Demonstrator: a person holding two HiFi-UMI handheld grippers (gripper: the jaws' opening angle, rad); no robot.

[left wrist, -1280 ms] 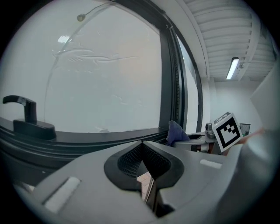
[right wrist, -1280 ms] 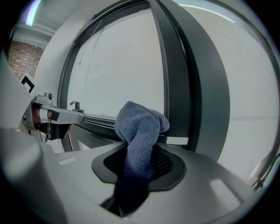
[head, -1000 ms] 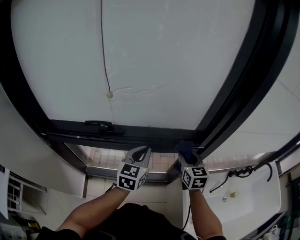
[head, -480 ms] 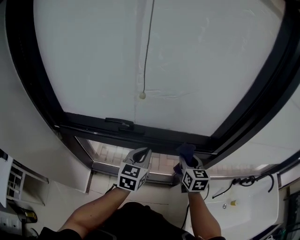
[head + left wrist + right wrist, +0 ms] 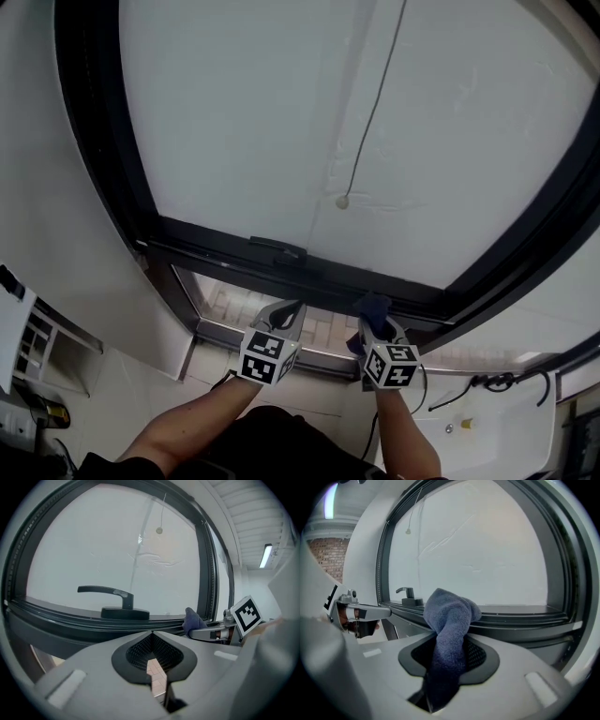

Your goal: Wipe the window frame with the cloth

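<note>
Right now my right tongs (image 5: 378,323) are clamped on the blue cloth (image 5: 373,304). Its bunched end pokes out past the tips at the bottom rail of the black window frame (image 5: 197,242), toward the right corner. I cannot tell whether it touches the rail. My left tongs (image 5: 284,314) are pressed together on nothing, just left of the right pair, on the near side of the rail. 1 black handle (image 5: 278,248) sits on the rail just beyond them.

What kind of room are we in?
Indoors at a window, maybe a washroom: a black window frame, its handle, and what looks like a white sink below.
</note>
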